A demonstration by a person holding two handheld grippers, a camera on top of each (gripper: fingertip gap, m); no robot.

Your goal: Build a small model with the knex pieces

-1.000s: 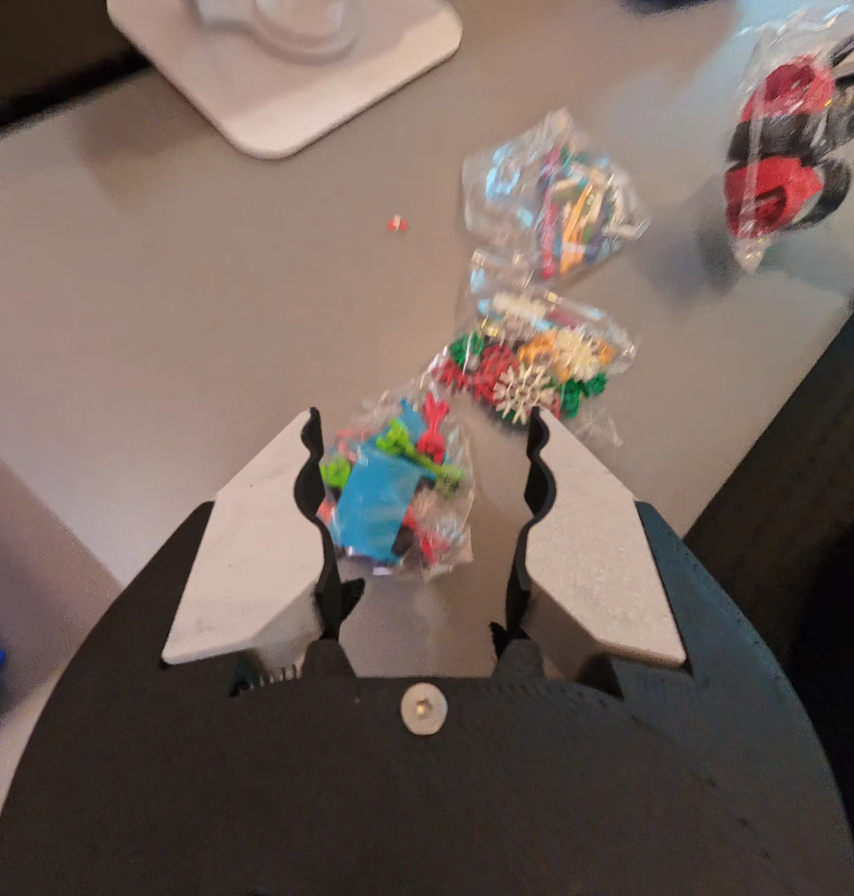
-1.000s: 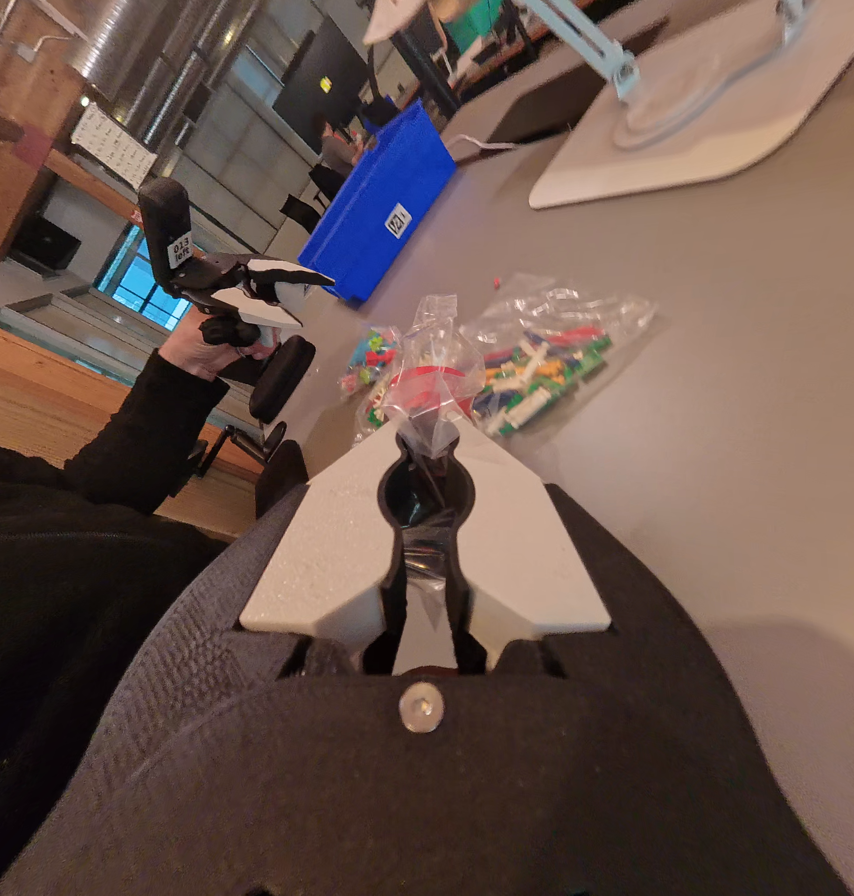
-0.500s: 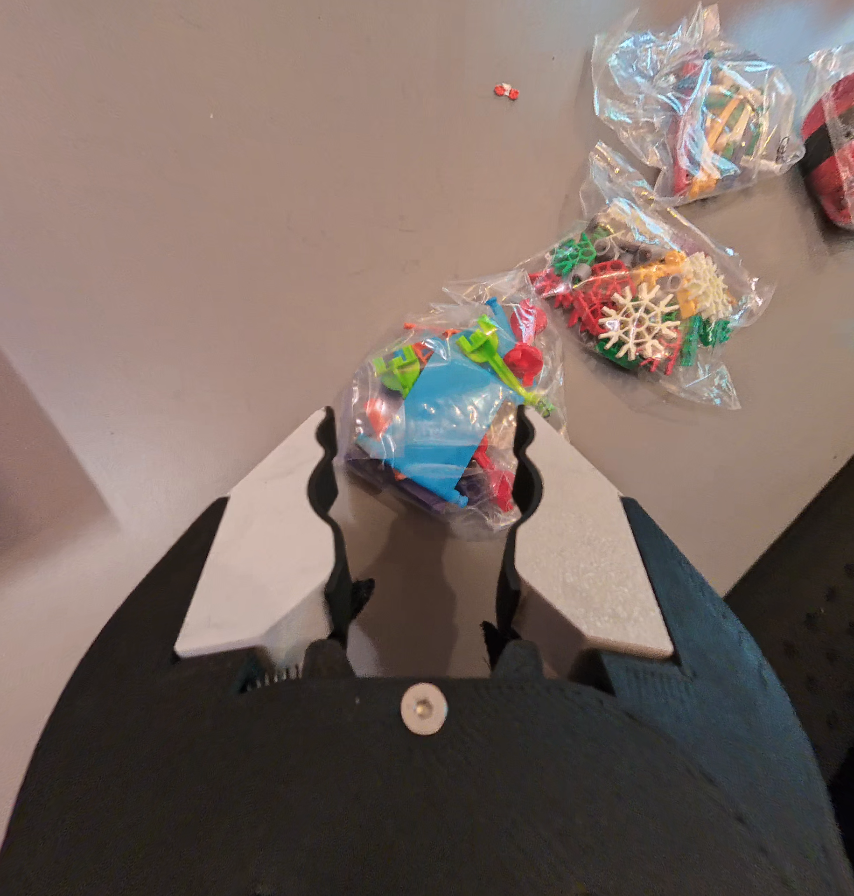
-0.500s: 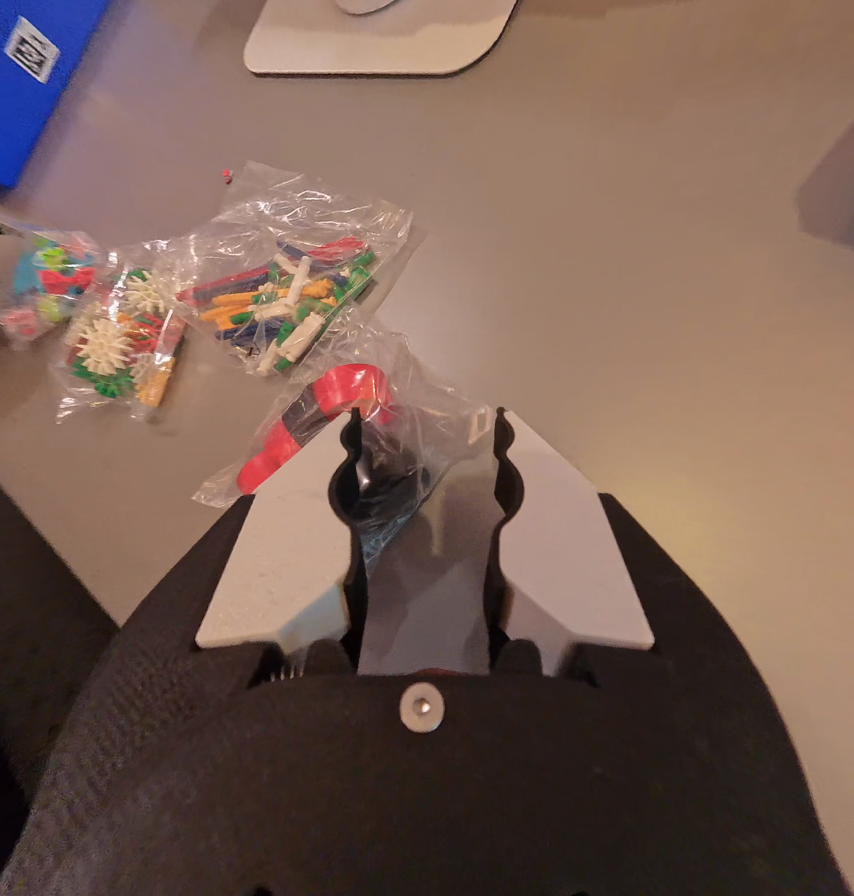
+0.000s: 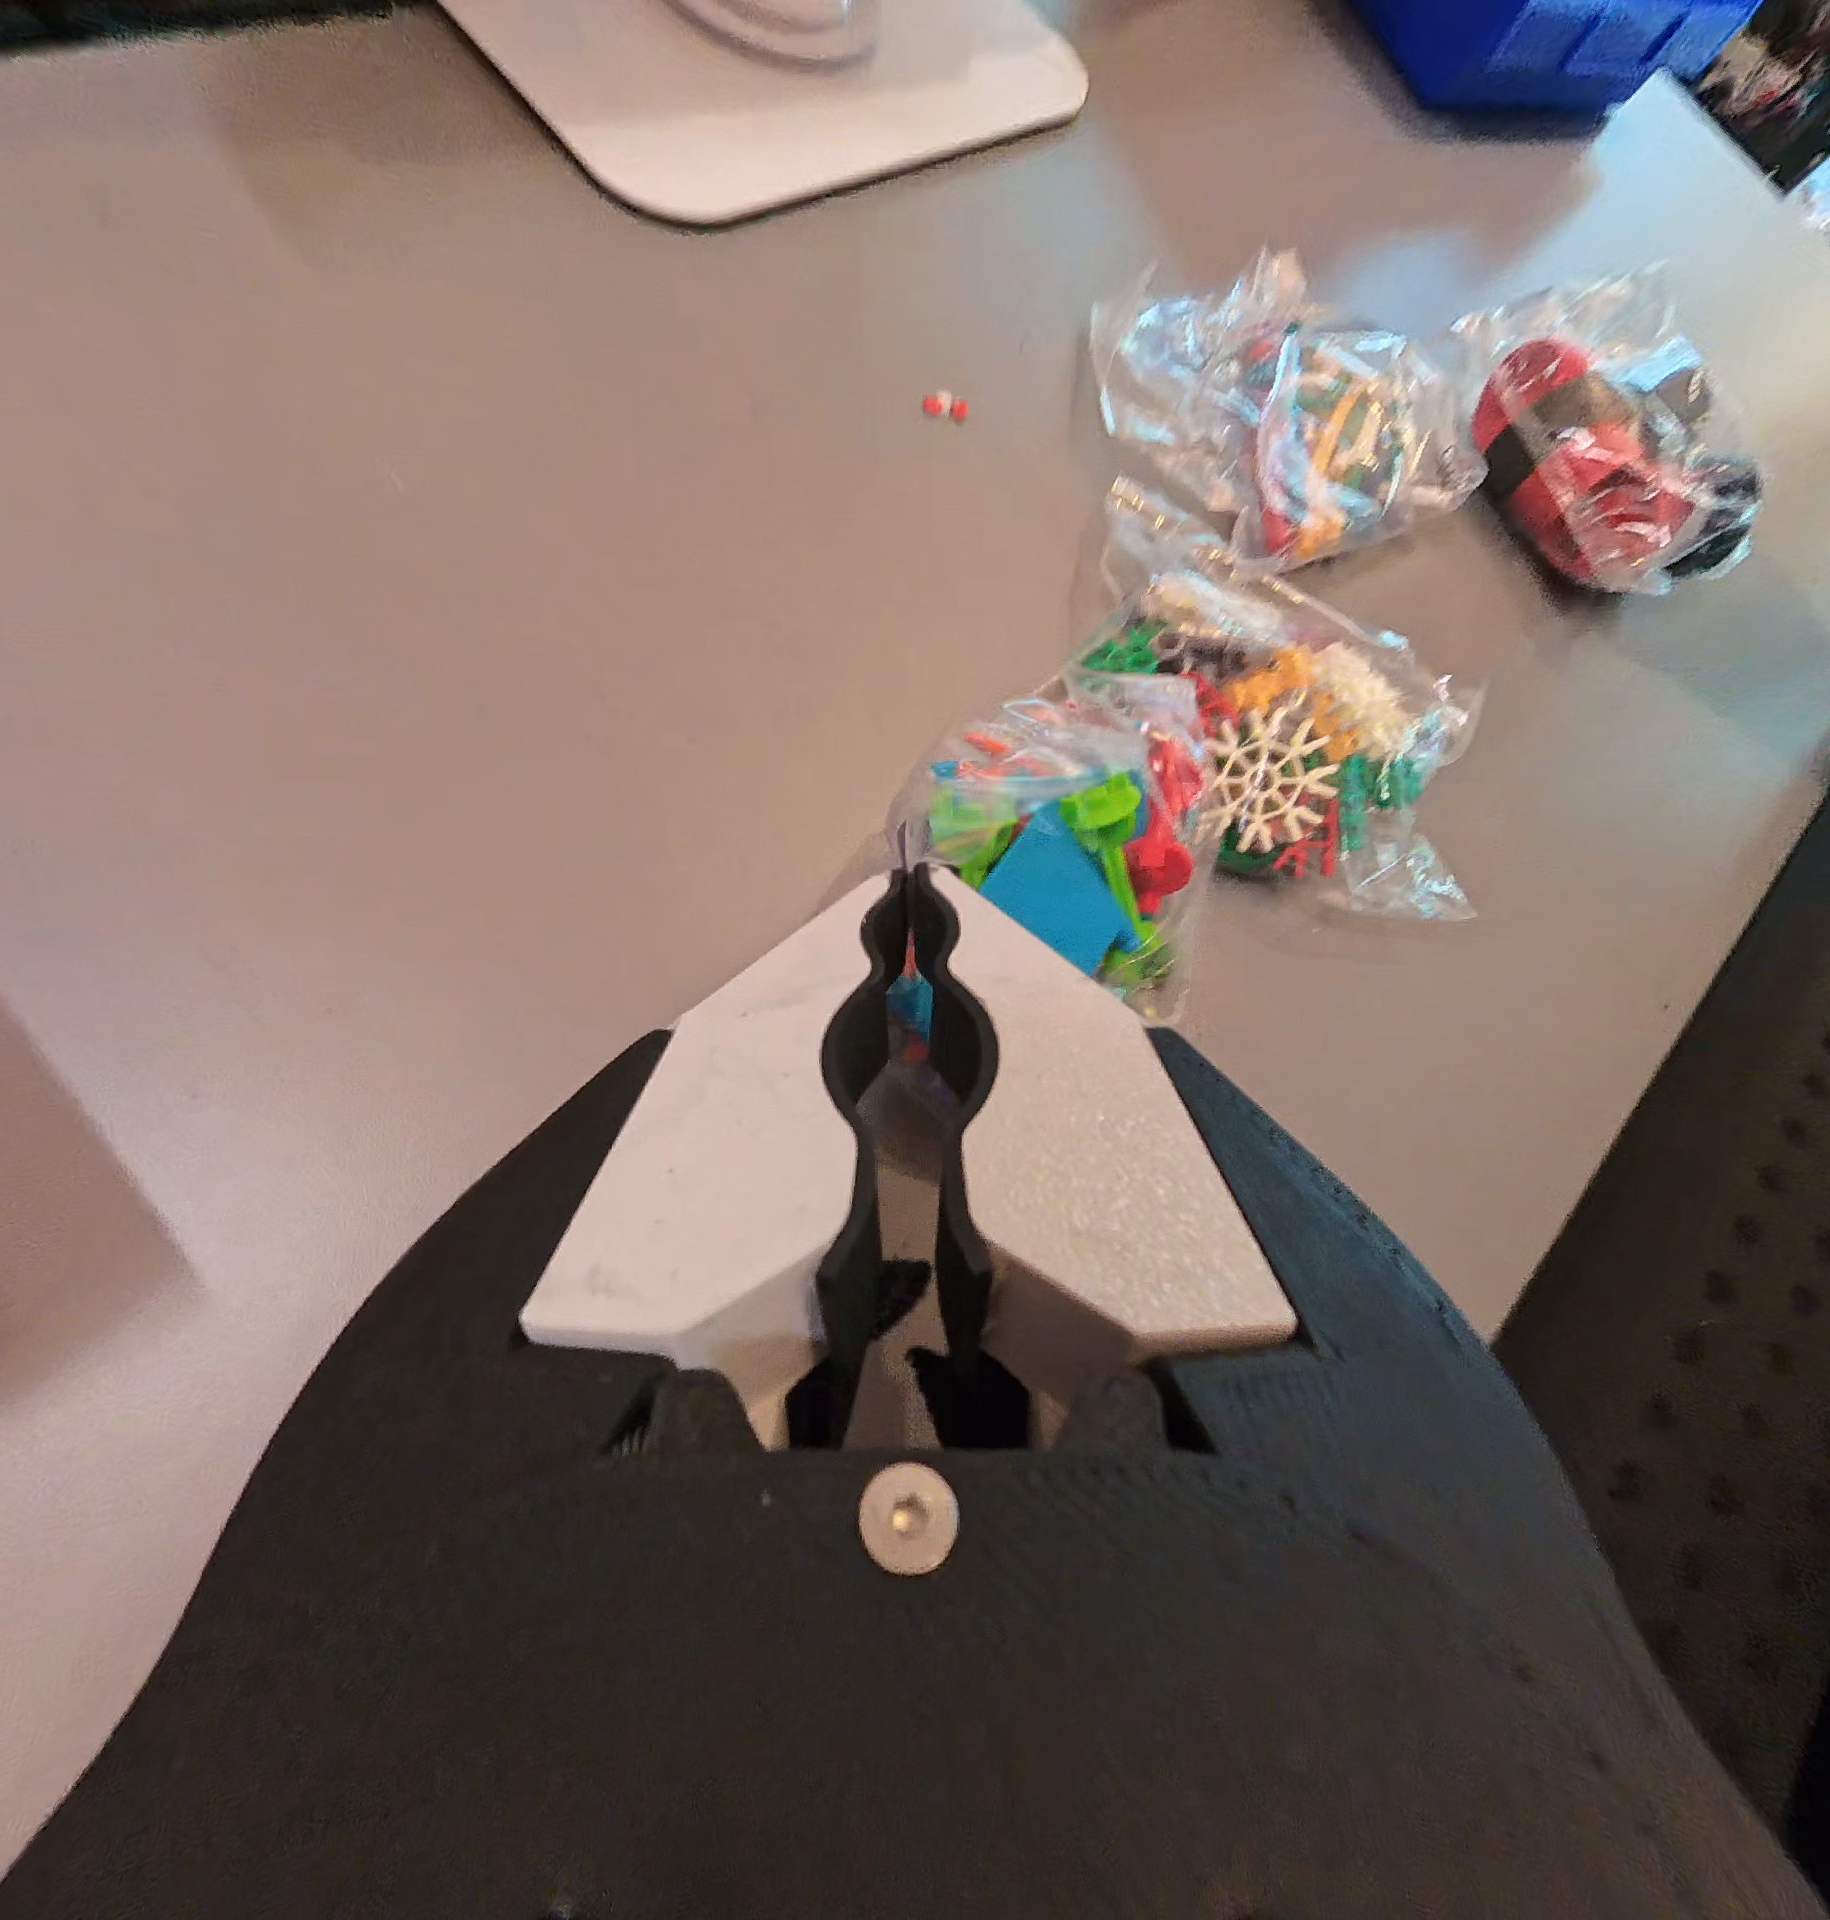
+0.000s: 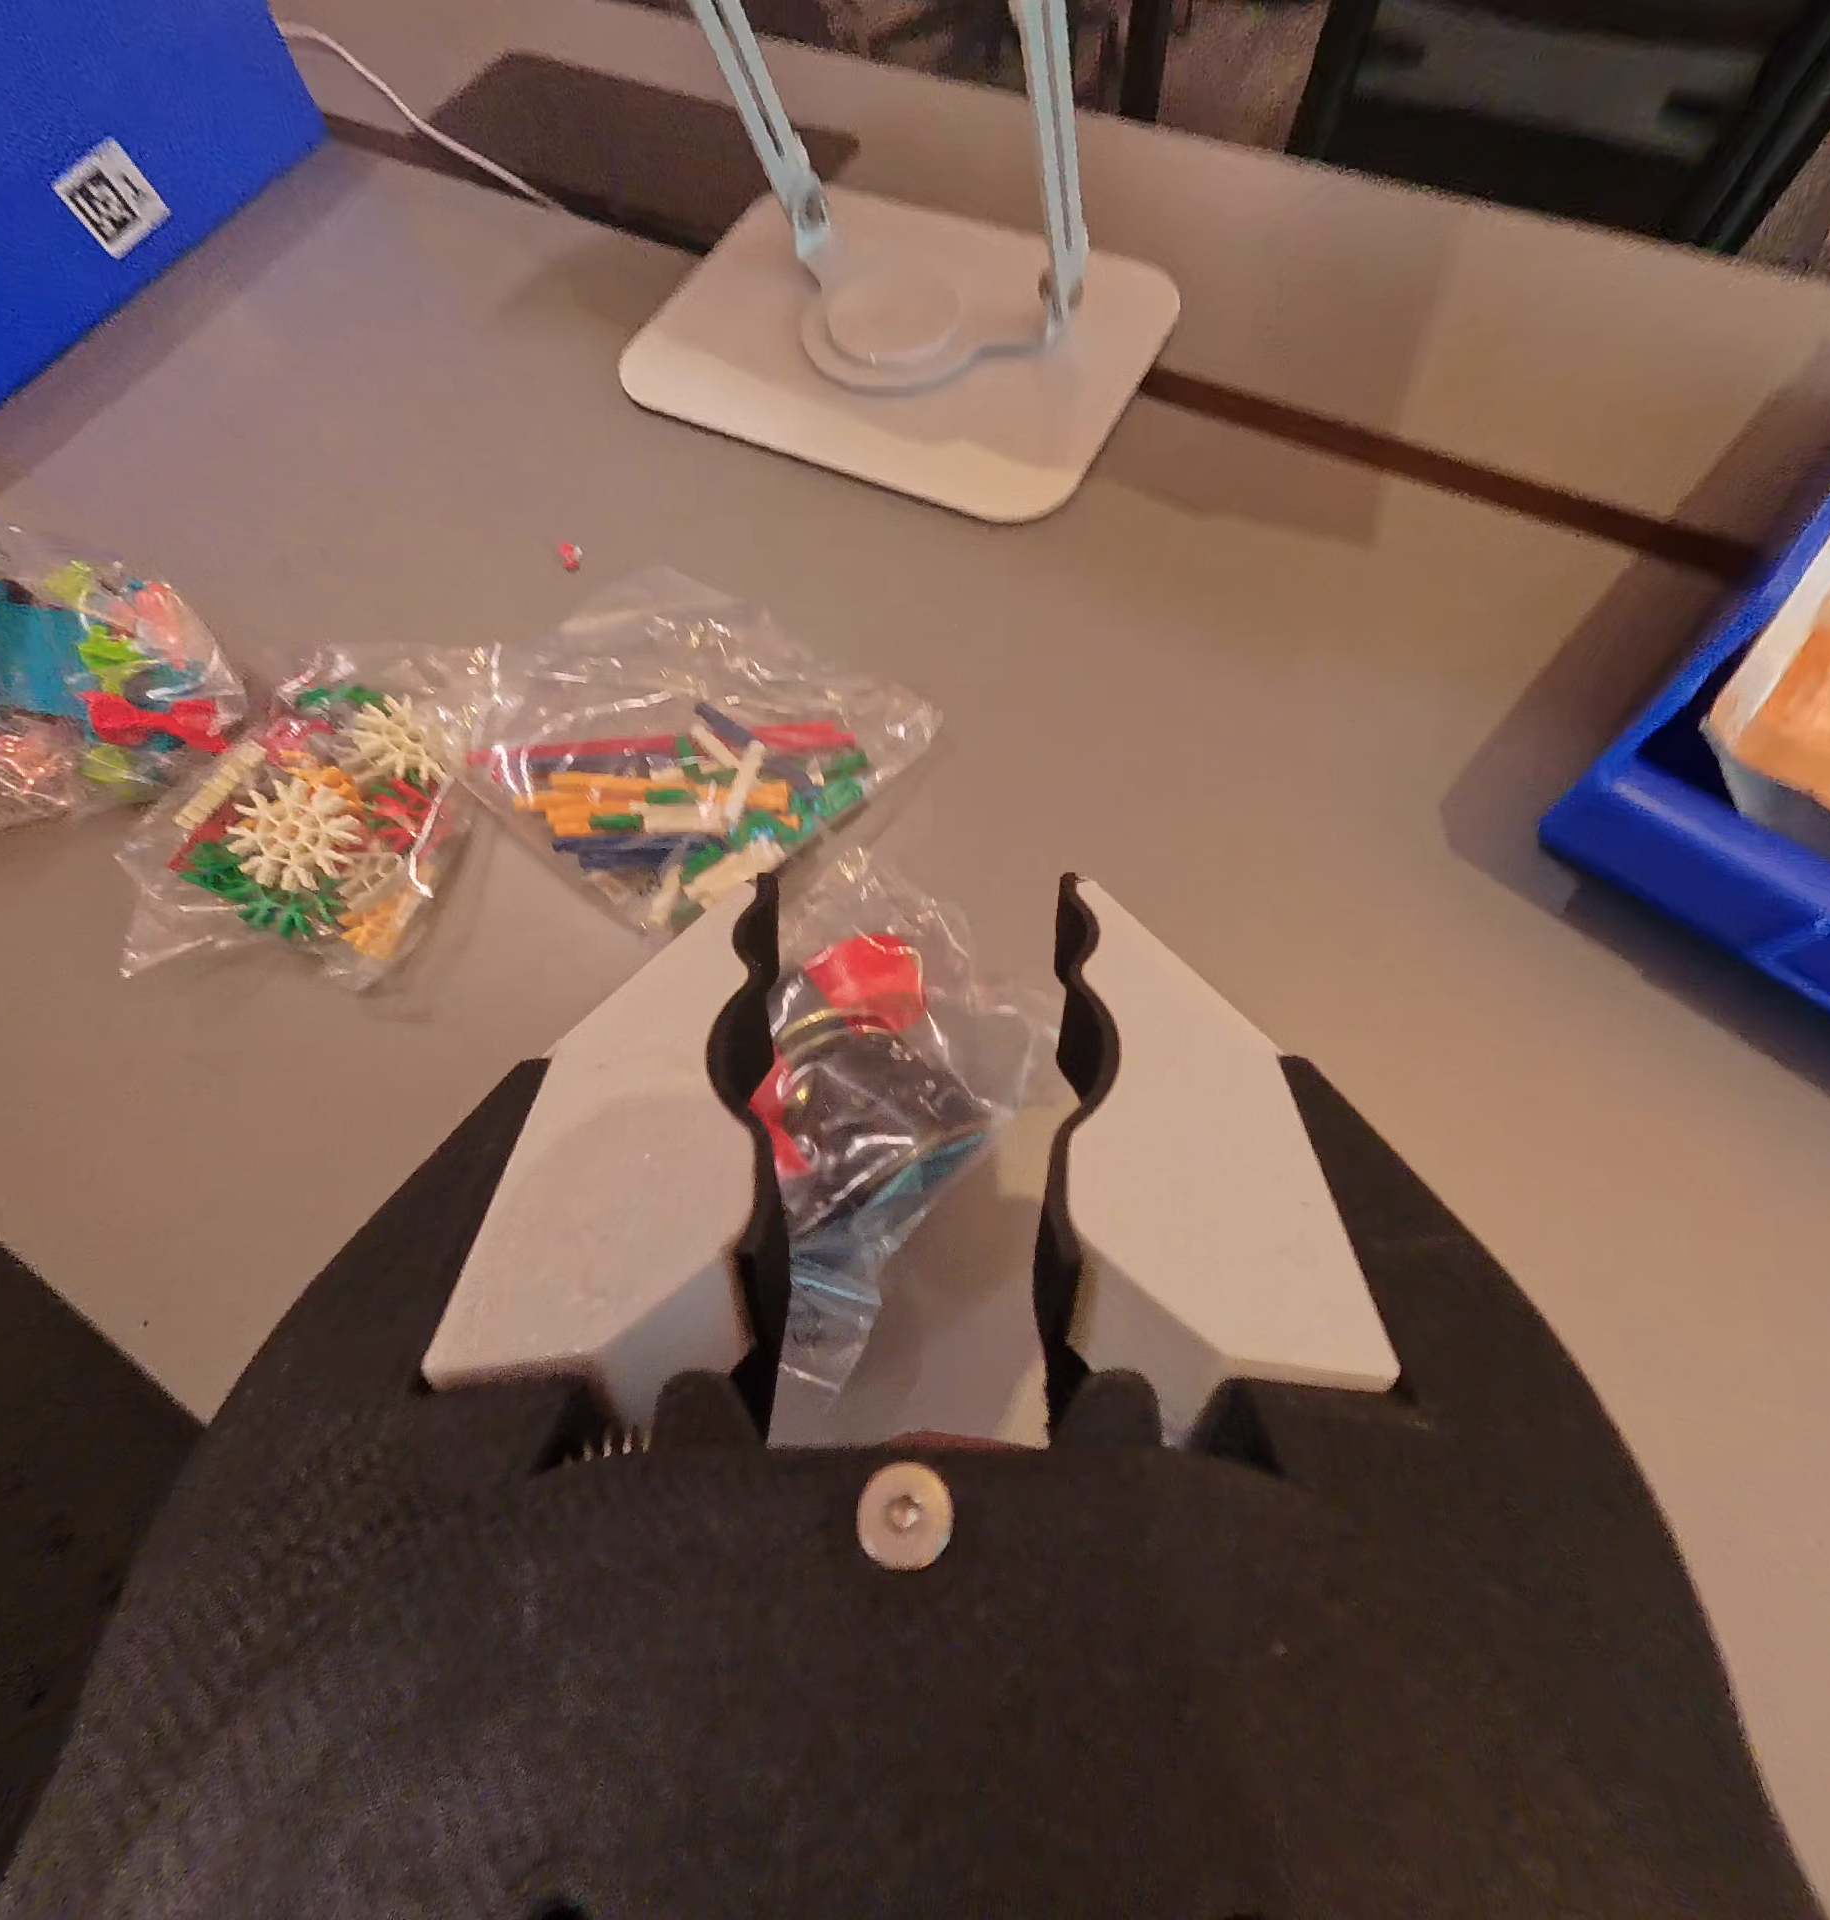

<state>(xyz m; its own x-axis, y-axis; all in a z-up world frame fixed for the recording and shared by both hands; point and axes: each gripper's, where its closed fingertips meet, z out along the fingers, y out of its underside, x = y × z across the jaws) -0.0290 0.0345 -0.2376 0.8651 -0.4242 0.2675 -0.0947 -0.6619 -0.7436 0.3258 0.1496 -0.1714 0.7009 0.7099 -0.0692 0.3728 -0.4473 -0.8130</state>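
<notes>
My left gripper (image 5: 911,883) is shut on the plastic edge of a clear bag of blue, green and red pieces (image 5: 1056,862), which rests on the grey table (image 5: 423,571). That bag also shows in the right wrist view (image 6: 80,686). My right gripper (image 6: 916,894) is open. A clear bag of red and black wheels (image 6: 869,1049) lies on the table between its fingers, loose; it also shows in the left wrist view (image 5: 1607,468). A bag of snowflake connectors (image 5: 1285,769) (image 6: 298,821) and a bag of coloured rods (image 5: 1275,436) (image 6: 682,779) lie between them.
A white lamp base (image 6: 900,384) (image 5: 786,104) stands at the back. A blue bin (image 6: 90,156) is at the back left, another blue bin (image 6: 1721,831) with a package at the right. A tiny red bit (image 5: 944,405) lies loose. The table's front edge is close. To the tiny red bit (image 5: 944,405): left tips about 20 cm, right tips about 25 cm. My right wrist view (image 6: 570,555) looks at it from another angle.
My left gripper came down around the bag of blue and green pieces and shut on its edge. My right gripper lowered the wheels bag to the table and opened.
</notes>
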